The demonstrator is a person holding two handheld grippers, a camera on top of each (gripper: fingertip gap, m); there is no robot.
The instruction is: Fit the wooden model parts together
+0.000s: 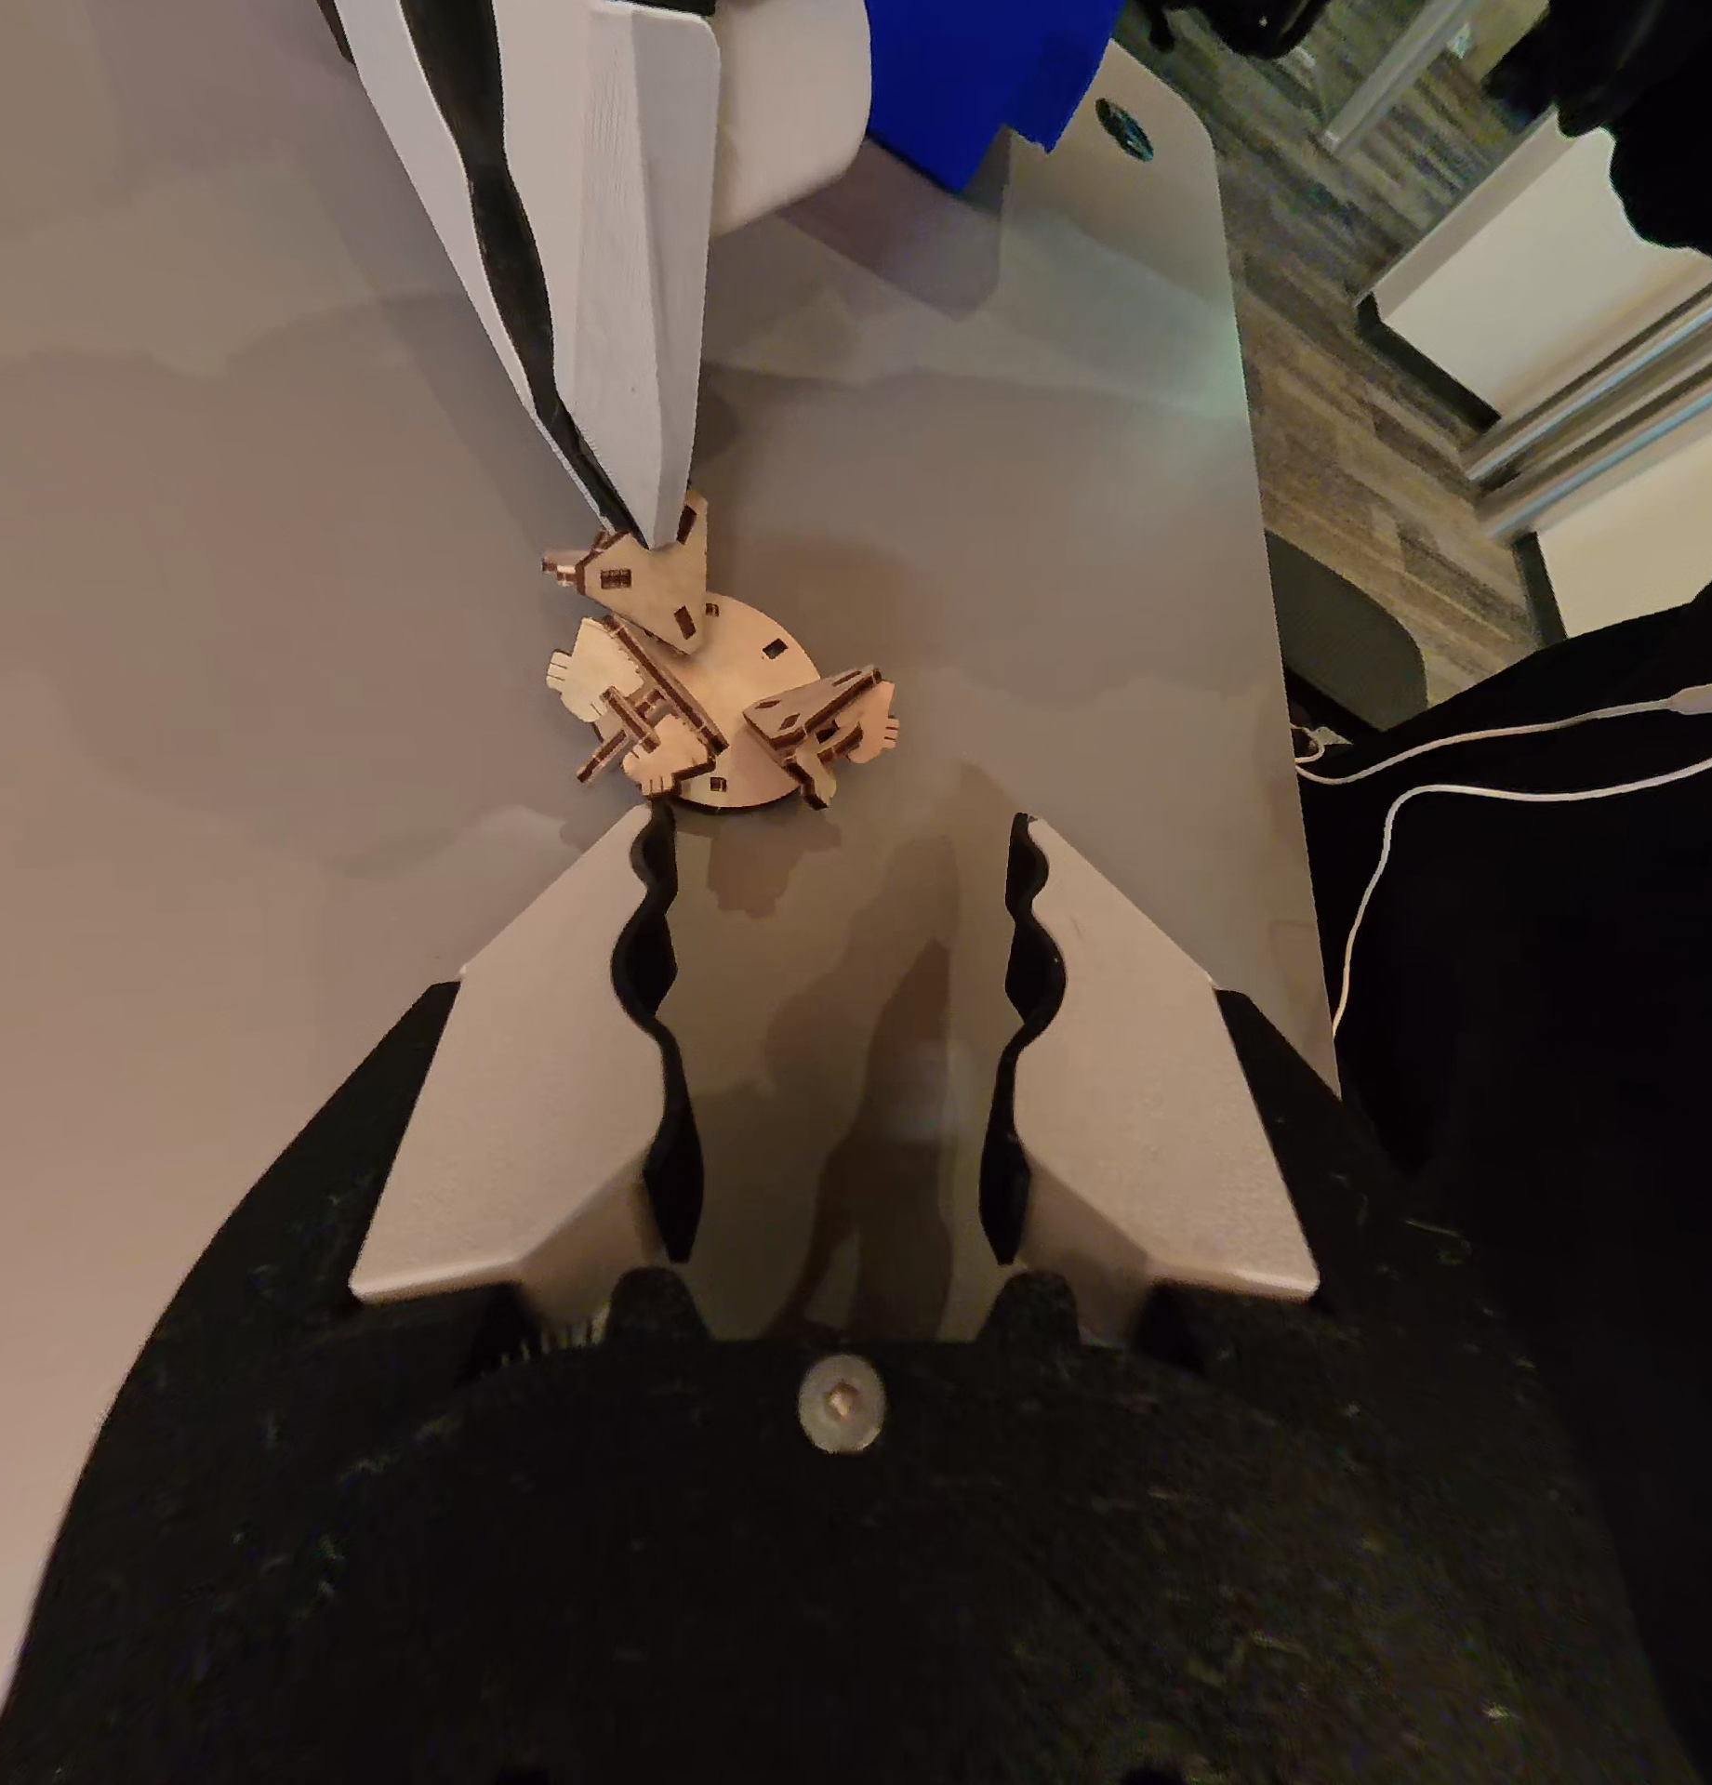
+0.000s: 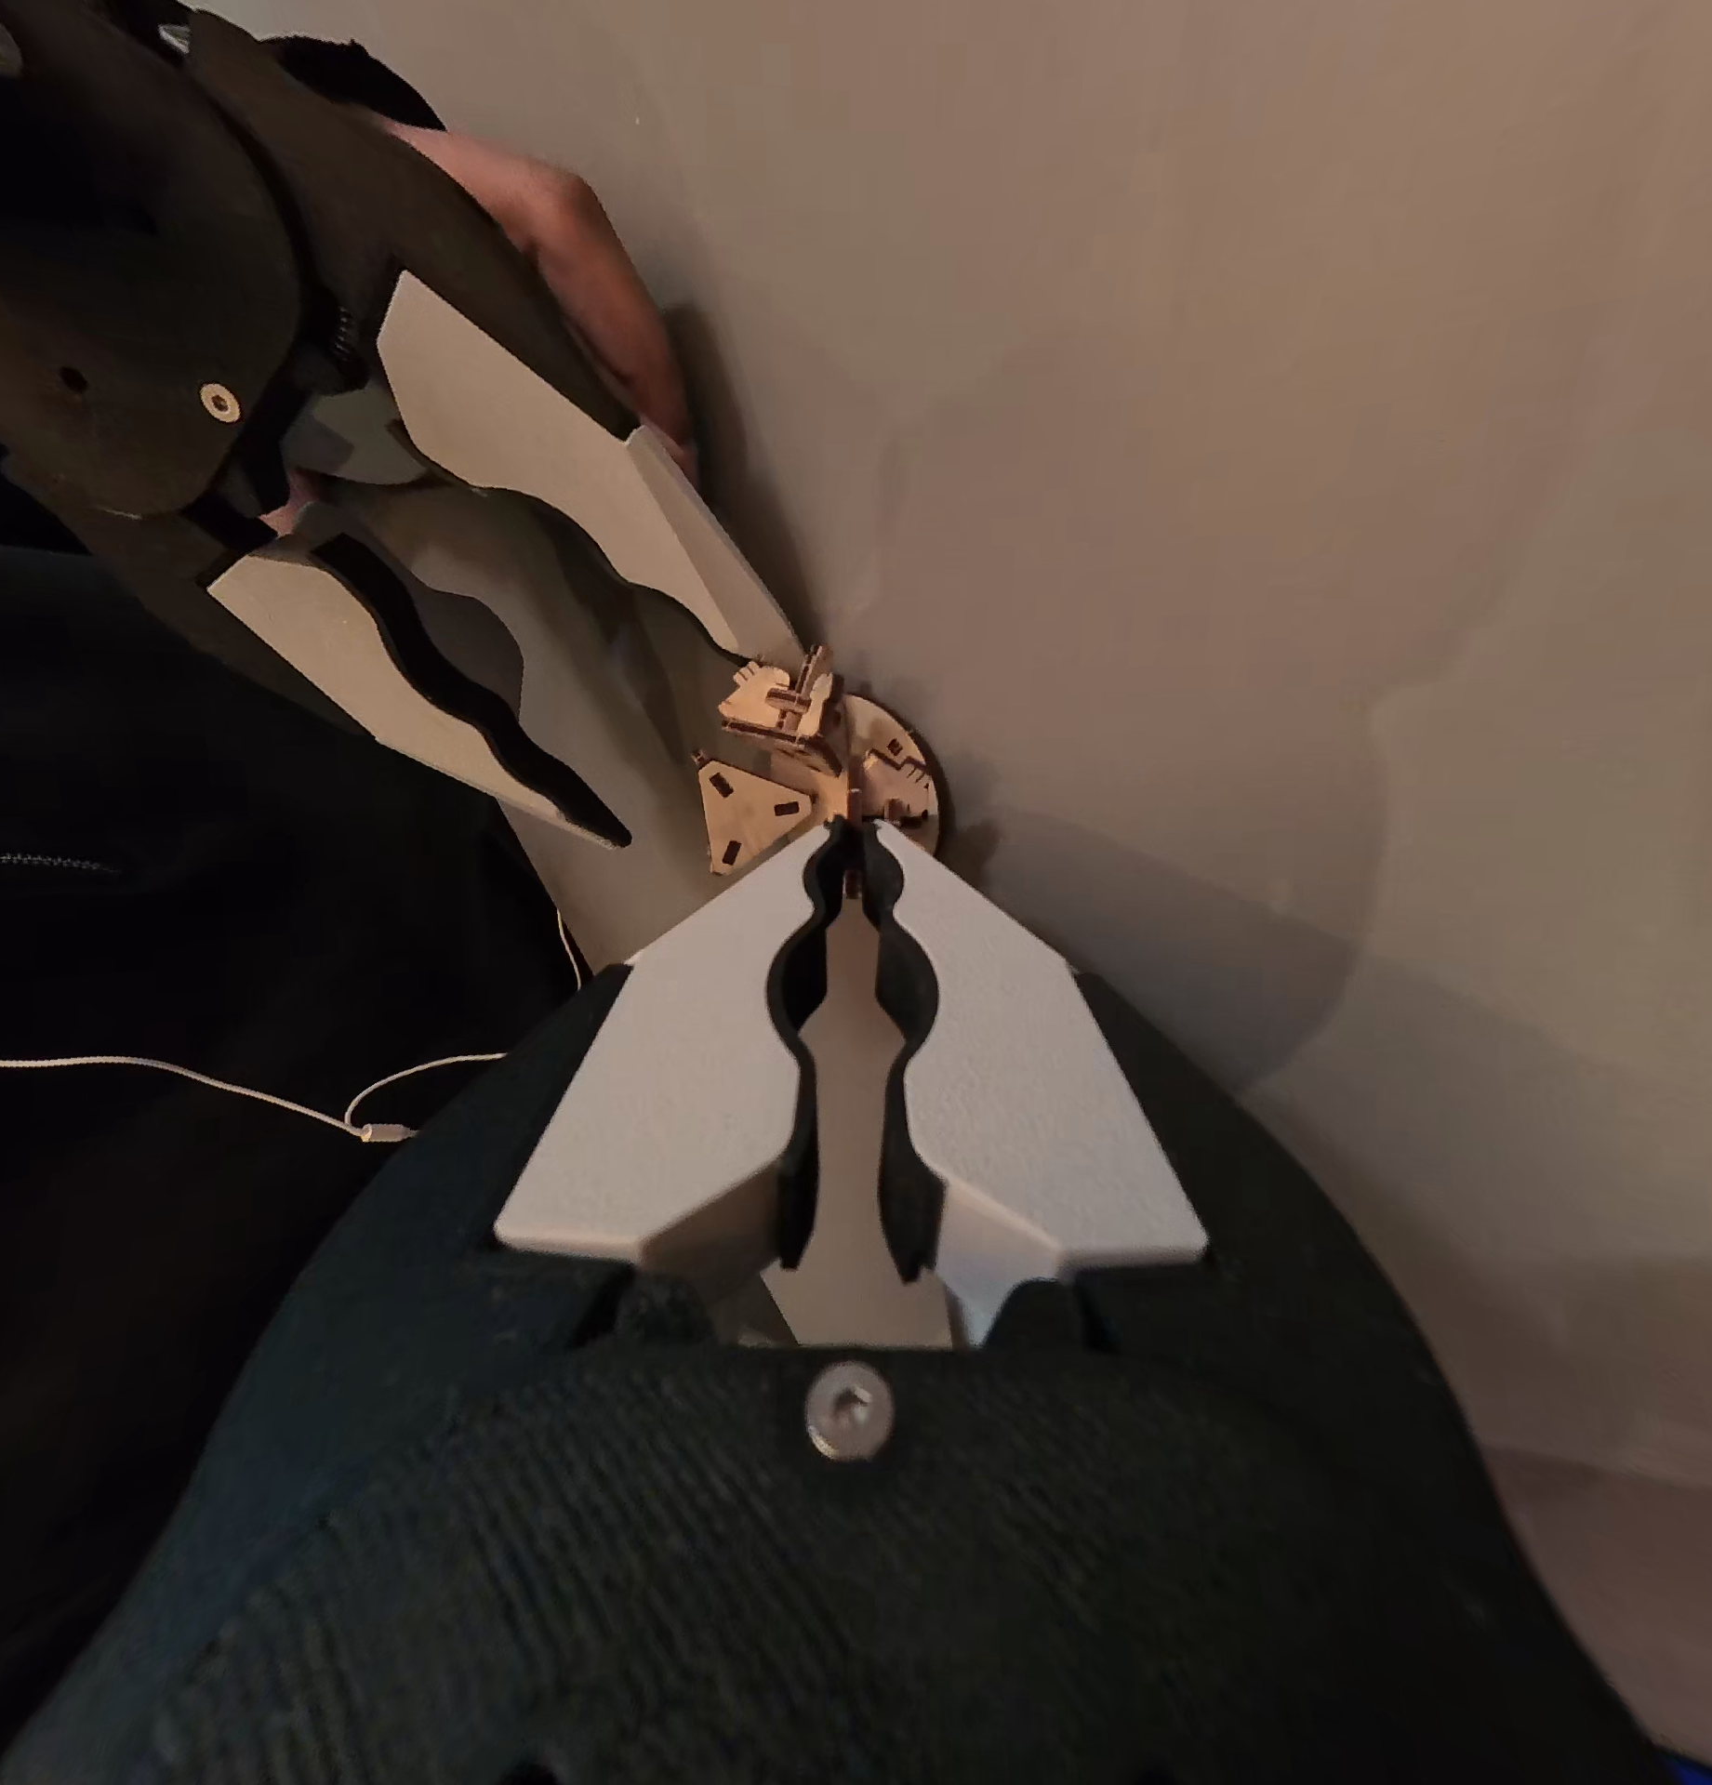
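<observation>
A round wooden disc (image 1: 736,676) lies on the grey table (image 1: 253,676) with two slotted wooden assemblies (image 1: 639,705) (image 1: 818,720) standing on it. My right gripper (image 1: 654,536) comes in from above and is shut on a small triangular wooden piece (image 1: 639,580), held over the disc's far edge. In the right wrist view the pads (image 2: 876,869) pinch a thin wooden tab, with the triangular plate (image 2: 745,807) just to their left. My left gripper (image 1: 837,821) is open with nothing between its fingers. Its left fingertip (image 1: 654,821) is at the disc's near edge. It also shows in the right wrist view (image 2: 683,744).
The table's right edge (image 1: 1267,676) drops to a wood-pattern floor (image 1: 1364,386). A blue object (image 1: 968,77) and a white object (image 1: 784,126) stand at the back. A white cable (image 1: 1412,792) lies over dark fabric at the right. A hand (image 2: 581,261) holds the left gripper. Some 6 cm of space lies between my two pairs of fingers.
</observation>
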